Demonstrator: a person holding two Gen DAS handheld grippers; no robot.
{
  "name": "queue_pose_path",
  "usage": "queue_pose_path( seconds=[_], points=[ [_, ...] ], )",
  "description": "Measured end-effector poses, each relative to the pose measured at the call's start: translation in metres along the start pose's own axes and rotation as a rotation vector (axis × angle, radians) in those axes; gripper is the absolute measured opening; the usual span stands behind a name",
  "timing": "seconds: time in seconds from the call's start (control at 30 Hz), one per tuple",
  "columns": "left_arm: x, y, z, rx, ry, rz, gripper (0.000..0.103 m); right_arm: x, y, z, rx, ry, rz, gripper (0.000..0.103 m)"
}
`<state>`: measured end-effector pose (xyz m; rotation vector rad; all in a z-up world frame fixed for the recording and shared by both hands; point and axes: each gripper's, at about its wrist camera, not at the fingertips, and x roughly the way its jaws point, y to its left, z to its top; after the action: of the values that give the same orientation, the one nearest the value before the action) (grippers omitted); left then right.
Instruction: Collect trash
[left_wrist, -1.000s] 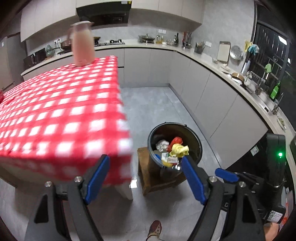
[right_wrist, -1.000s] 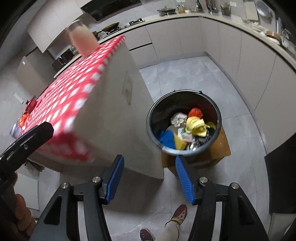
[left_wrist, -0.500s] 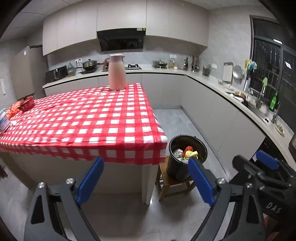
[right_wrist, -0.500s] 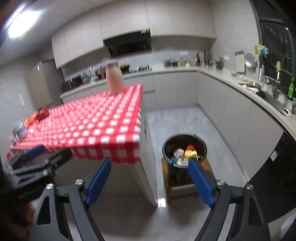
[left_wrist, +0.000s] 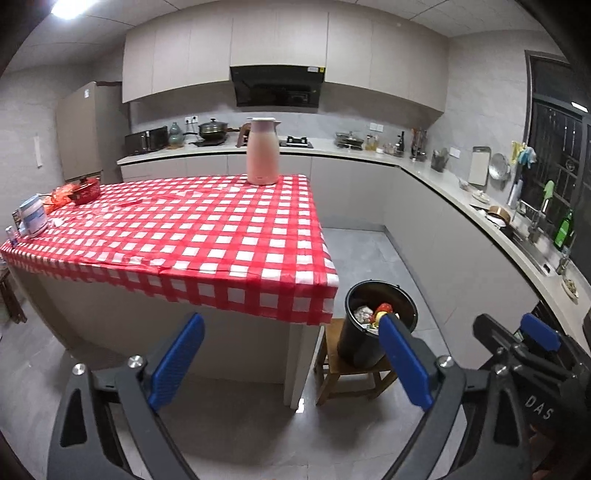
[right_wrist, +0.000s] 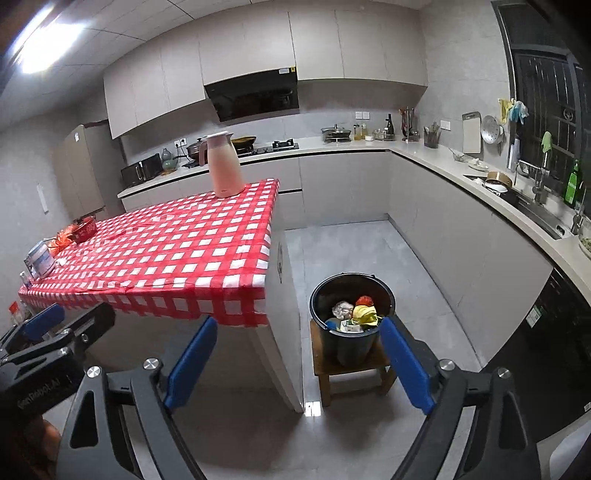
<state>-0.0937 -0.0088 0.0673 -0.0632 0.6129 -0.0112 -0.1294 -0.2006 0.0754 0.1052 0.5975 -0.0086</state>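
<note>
You hold both grippers wide apart and empty, level with the island front. Your left gripper (left_wrist: 291, 358) has its blue pads (left_wrist: 177, 360) fully spread, nothing between them. Your right gripper (right_wrist: 297, 363) is likewise spread, pads (right_wrist: 404, 365) clear of any object.

The bin (right_wrist: 349, 321), a black bucket, stands on a low wooden stool (right_wrist: 351, 369) on the floor, just beside the right end of the island (left_wrist: 229, 339). The trash (right_wrist: 360, 315) lies inside it: crumpled white, yellow, red and blue pieces, heaped below the rim. In the left view the right pad partly covers the bin (left_wrist: 369, 332).

The island carries a red-checked cloth (left_wrist: 192, 236). A pink jug (left_wrist: 262, 157) stands upright at its far right corner. A red pot (left_wrist: 85, 188) and a white tub (left_wrist: 33, 219) sit at the far left end. Small items beside the tub are too small to identify.

Your grippers are well apart from the bin and from the cloth.
</note>
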Motion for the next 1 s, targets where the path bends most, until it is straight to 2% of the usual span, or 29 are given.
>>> queue_pose_path(
  seconds=[0.27,1.0],
  points=[
    [-0.009,-0.003,-0.010,0.004,0.006,0.032,0.096,0.003,-0.019,-0.001,0.023,0.019,-0.028,0.092],
    [-0.004,-0.004,-0.007,0.025,0.040,0.035,0.096,0.014,-0.016,-0.001,0.021,0.045,-0.026,0.092]
  ],
)
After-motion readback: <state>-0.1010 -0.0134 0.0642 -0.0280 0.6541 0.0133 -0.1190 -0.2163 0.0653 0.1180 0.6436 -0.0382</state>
